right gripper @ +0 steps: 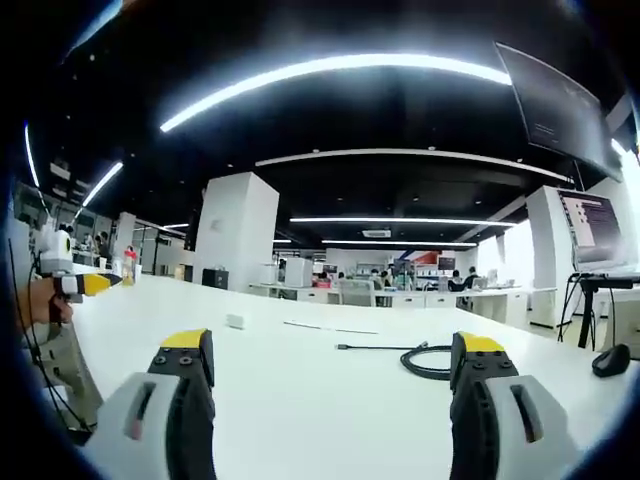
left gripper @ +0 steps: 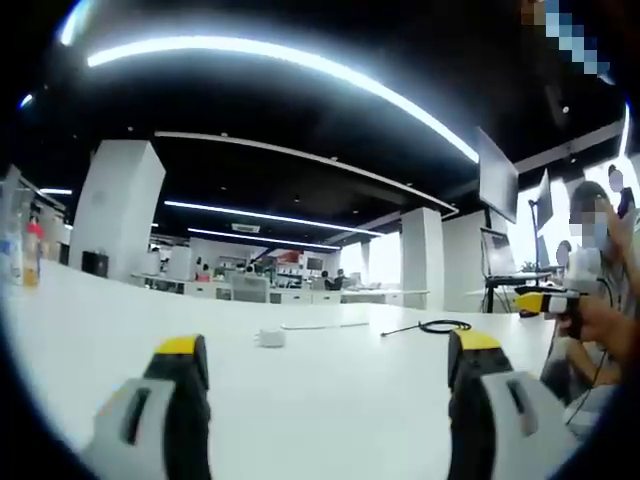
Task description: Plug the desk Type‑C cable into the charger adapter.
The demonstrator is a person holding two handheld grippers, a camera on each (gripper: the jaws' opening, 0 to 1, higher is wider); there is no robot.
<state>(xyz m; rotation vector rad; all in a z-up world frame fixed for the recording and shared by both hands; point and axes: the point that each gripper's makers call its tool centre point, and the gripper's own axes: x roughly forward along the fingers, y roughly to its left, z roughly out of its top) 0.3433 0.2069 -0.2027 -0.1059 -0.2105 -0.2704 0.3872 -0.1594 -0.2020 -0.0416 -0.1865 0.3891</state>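
A small white charger adapter [left gripper: 270, 338] lies on the white desk [left gripper: 330, 410], a short way ahead of my left gripper [left gripper: 328, 345], which is open and holds nothing. To its right lies the black Type-C cable [left gripper: 443, 326], coiled, its plug end pointing left. In the right gripper view the cable [right gripper: 425, 362] lies just ahead and to the right, and the adapter [right gripper: 236, 321] sits further off to the left. My right gripper [right gripper: 330, 345] is open with nothing between its jaws. Each gripper is held by a hand at the edge of the other's view: the right one [left gripper: 545, 300], the left one [right gripper: 85, 285].
A thin white strip [left gripper: 325, 325] lies on the desk behind the adapter. Bottles [left gripper: 30, 250] stand at the desk's far left. A dark mouse-like object [right gripper: 610, 360] lies at the right, near a screen on a stand [right gripper: 595, 230]. Office desks and pillars fill the background.
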